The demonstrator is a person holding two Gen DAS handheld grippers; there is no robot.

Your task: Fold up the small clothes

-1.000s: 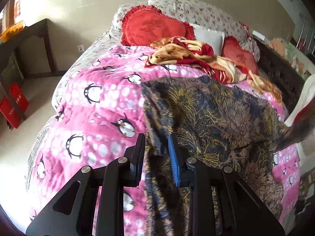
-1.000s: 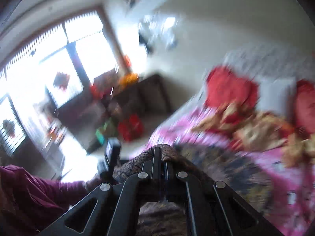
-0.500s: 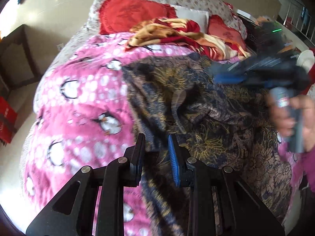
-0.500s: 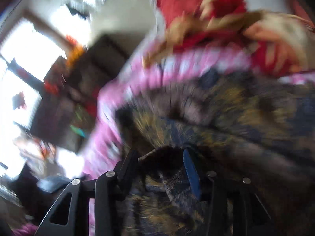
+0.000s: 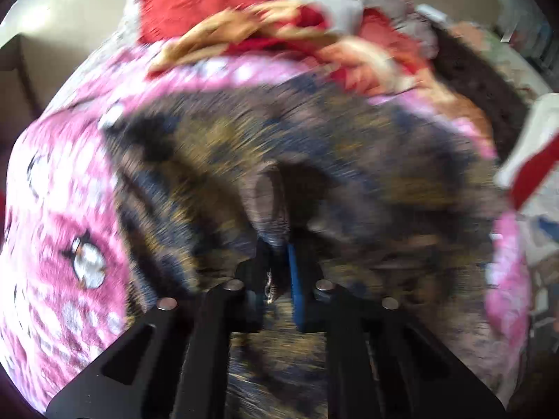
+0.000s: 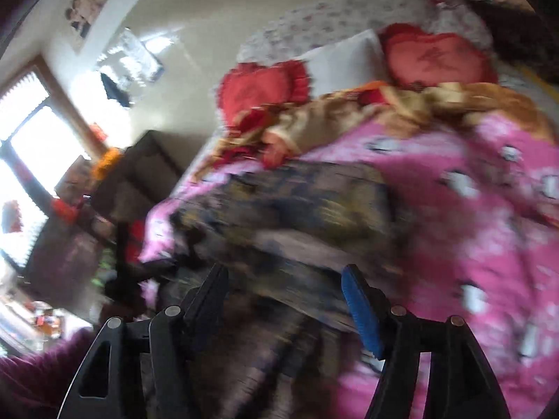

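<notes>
Centrally, the dark floral garment [image 5: 349, 146] lies spread on the pink penguin blanket [image 5: 63, 216] that covers the bed; in the right wrist view the same garment [image 6: 297, 209] shows as a doubled layer with its upper fold lying over the lower part, near the blanket's left edge. Both views are heavily blurred, so the print and the exact fold lines cannot be read.

The left gripper [image 5: 276, 269] points down at the near part of the garment. Its jaws are drawn nearly together, and a raised ridge of the fabric runs up from between them: the cloth is pinched there.

The right gripper [image 6: 286, 296] stands over the near edge of the garment with its jaws wide apart and opening. The fabric lies below and between the fingers; the pads do not press on it.

Beyond the garment, a crumpled red and gold cloth [image 6: 349, 118] lies across the blanket toward the head of the bed. Behind it sit two red frilled cushions [image 6: 262, 87] with a white pillow [image 6: 346, 56] between them. A maroon sleeve [image 6: 31, 373] shows at the lower left of the right wrist view. A window [image 6: 24, 132] and dark furniture [image 6: 139, 167] stand beside the bed on the left.
</notes>
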